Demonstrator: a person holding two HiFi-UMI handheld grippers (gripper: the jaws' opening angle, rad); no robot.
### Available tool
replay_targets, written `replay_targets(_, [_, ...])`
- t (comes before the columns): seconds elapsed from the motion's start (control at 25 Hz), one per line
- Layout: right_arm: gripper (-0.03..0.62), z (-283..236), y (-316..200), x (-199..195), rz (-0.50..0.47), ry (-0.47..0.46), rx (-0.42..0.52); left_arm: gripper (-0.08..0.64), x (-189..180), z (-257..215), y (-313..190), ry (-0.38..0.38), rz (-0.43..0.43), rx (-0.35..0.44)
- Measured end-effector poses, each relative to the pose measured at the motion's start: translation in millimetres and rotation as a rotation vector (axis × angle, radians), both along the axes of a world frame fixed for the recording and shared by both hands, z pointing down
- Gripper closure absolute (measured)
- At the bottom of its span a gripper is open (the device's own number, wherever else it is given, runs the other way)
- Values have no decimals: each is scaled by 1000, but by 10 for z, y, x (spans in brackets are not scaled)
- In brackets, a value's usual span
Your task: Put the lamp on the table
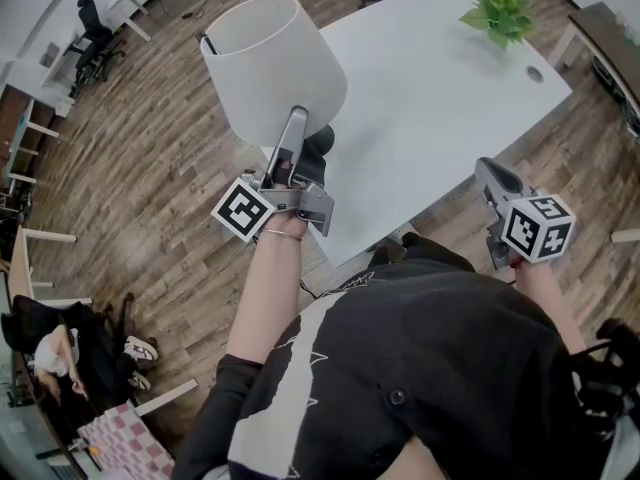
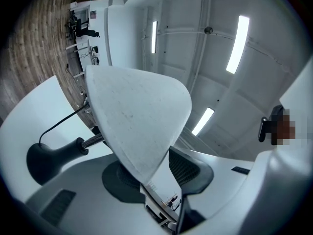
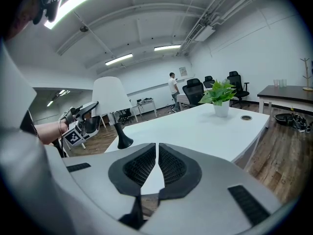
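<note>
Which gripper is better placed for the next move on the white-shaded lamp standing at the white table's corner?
Left. The left gripper has the rim of the white-shaded, black-based lamp between its parted jaws, so it can likely steady or release it. The right gripper is shut, empty and away from it.

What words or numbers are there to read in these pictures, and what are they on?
There are no words or numbers that can be read anywhere.
Left marker cube: black-and-white square pattern, no letters.
Right marker cube: the same kind of pattern, no letters.
Wall sign in the right gripper view: too small to read.
Lamp shade: plain white, no print.
</note>
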State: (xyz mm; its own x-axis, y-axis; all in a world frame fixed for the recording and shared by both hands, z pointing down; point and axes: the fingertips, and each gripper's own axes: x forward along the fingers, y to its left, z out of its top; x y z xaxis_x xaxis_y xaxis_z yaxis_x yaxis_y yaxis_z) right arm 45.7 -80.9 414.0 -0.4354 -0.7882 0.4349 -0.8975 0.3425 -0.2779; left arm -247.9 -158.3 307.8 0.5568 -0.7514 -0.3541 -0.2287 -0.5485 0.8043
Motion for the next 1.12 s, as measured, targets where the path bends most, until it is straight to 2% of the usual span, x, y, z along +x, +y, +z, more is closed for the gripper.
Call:
replay_targets(0.12, [560, -33, -23, 20, -1, -6, 8, 369, 21, 90, 2, -35, -18, -56])
replay_targets(0.44, [560, -77, -32, -29, -38, -4, 32, 348, -88, 216, 97, -120, -93, -106])
replay_targets(0.72, [560, -129, -108, -12, -61, -27, 52, 333, -191, 294, 128, -361, -204, -128])
replay_targets(1.12, [560, -134, -215, 292, -123, -61, 33, 300, -216, 322, 180, -478, -387, -172])
